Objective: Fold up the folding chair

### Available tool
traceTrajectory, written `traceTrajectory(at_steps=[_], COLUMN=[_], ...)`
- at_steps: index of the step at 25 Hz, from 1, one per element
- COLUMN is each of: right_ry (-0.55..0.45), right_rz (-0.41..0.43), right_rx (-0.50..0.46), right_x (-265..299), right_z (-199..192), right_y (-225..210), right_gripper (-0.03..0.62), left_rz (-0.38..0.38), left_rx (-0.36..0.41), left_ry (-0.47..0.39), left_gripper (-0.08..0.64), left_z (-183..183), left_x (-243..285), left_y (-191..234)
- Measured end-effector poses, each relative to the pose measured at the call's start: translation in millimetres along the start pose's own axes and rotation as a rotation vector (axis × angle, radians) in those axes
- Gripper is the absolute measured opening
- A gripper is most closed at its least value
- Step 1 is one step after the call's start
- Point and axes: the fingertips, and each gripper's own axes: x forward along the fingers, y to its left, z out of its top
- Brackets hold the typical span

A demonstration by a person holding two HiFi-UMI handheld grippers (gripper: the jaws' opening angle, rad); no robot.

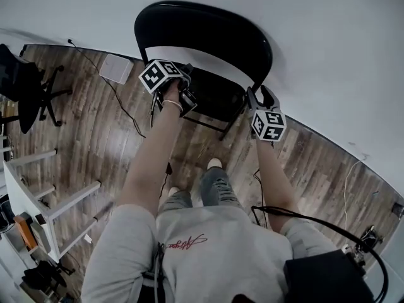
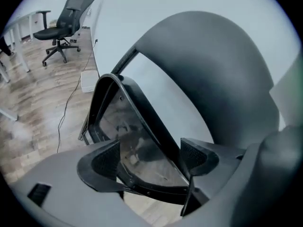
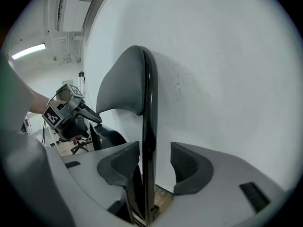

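A black folding chair point(image 1: 202, 30) stands against the white wall, its seat point(image 1: 218, 93) tilted up toward the curved backrest point(image 2: 213, 70). My left gripper point(image 1: 187, 88) is at the seat's left side. In the left gripper view it point(image 2: 149, 157) is open, and the seat's rim point(image 2: 142, 126) runs between the pads without touching them. My right gripper point(image 1: 259, 98) is at the chair's right side. It point(image 3: 155, 162) is open around the upright black frame tube point(image 3: 149, 126), with a gap on the tube's right.
An office chair point(image 1: 25, 87) stands at the far left on the wood floor. A white box point(image 1: 115, 68) with a cable lies by the wall. A white table frame point(image 1: 38, 194) is at the near left. The person's feet point(image 1: 211, 166) are just before the chair.
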Motion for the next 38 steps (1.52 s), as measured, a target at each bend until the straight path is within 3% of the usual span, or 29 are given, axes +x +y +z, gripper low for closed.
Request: traceTrajectory(at_steps=[4, 7, 9, 12, 13, 17, 22, 27, 31, 38], right_ry=[-0.098, -0.166, -0.212, -0.284, -0.303, -0.352, -0.372, -0.404, -0.432, -0.451], right_rz=[-0.007, 0.074, 0.12, 0.141, 0.138, 0.126, 0.094, 0.051, 0.078, 0.108], right_rx=[-0.049, -0.131, -0.189, -0.259, -0.272, -0.261, -0.248, -0.209, -0.209, -0.227], right_x=[-55.4, -92.6, -117.3, -156.0, -168.3, -215.7, -278.9, -336.9, -372.2, -414.0], right_z=[10.4, 36.1, 55.4, 82.1, 89.0, 98.6, 74.7, 52.1, 50.4, 49.7], right_y=[21.9, 70.6, 108.4, 160.5, 175.5, 234.7, 320.8, 379.5, 412.9, 431.4], right_gripper=[0.192, 0.189, 0.1, 0.071, 0.062, 0.043, 0.028, 0.028, 0.028, 0.021], left_rz=[-0.032, -0.072, -0.101, -0.071, -0.076, -0.256, -0.467, -0.64, -0.69, -0.743], left_rx=[0.044, 0.176, 0.294, 0.438, 0.483, 0.656, 0.793, 0.877, 0.851, 0.876], left_ry=[-0.104, -0.174, -0.219, -0.322, -0.353, -0.446, -0.498, -0.52, -0.499, -0.495], left_gripper=[0.402, 0.399, 0.372, 0.132, 0.084, 0.05, 0.017, 0.017, 0.017, 0.017], left_z=[-7.1, -24.0, -38.4, -52.6, -57.2, -76.8, -107.2, -148.5, -170.0, -205.0], left_x=[-44.5, -83.4, -113.4, -166.5, -184.1, -255.6, -348.7, -417.7, -451.2, -488.6], left_y=[17.2, 21.3, 20.4, 25.4, 25.1, 14.5, 37.7, 63.3, 88.7, 94.0])
